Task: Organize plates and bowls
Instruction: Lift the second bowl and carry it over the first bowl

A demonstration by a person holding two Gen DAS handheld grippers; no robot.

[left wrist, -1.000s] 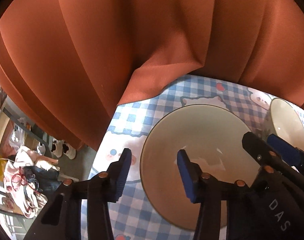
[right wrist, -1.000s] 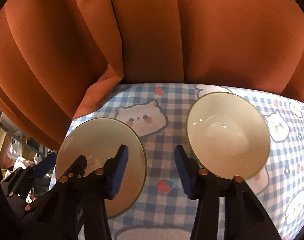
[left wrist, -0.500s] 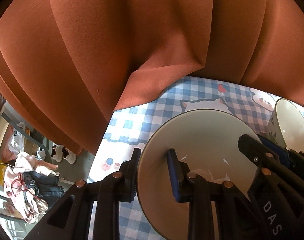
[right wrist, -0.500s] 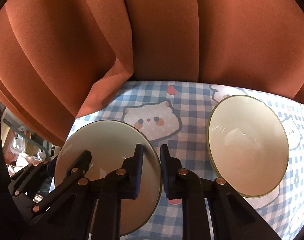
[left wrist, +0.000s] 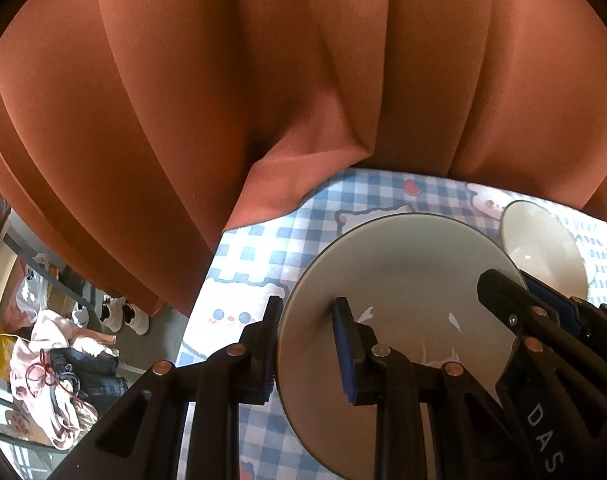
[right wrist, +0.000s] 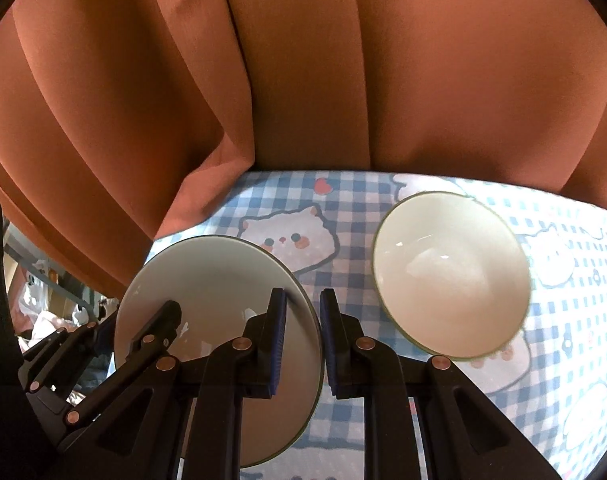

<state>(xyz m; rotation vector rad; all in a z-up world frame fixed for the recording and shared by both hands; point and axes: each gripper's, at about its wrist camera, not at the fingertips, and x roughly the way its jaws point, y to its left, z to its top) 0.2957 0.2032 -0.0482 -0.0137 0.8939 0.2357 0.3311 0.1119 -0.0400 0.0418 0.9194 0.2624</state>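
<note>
Both claws have just been closing on one pale round ceramic plate (left wrist: pixel 403 300), lower centre of frame, over the blue checked tablecloth (right wrist: pixel 355 208). Your left gripper (left wrist: pixel 307 344) pinches its left rim; your right gripper (right wrist: pixel 303 344) its right rim. Step: pickup. Next, likely a level lift toward the cream bowl (right wrist: pixel 451 276), right of frame.

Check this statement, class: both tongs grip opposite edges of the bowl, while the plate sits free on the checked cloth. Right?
Swapped. In both wrist views the left tongs and right tongs grip opposite edges of the plate; the bowl sits free on the checked cloth.
</note>
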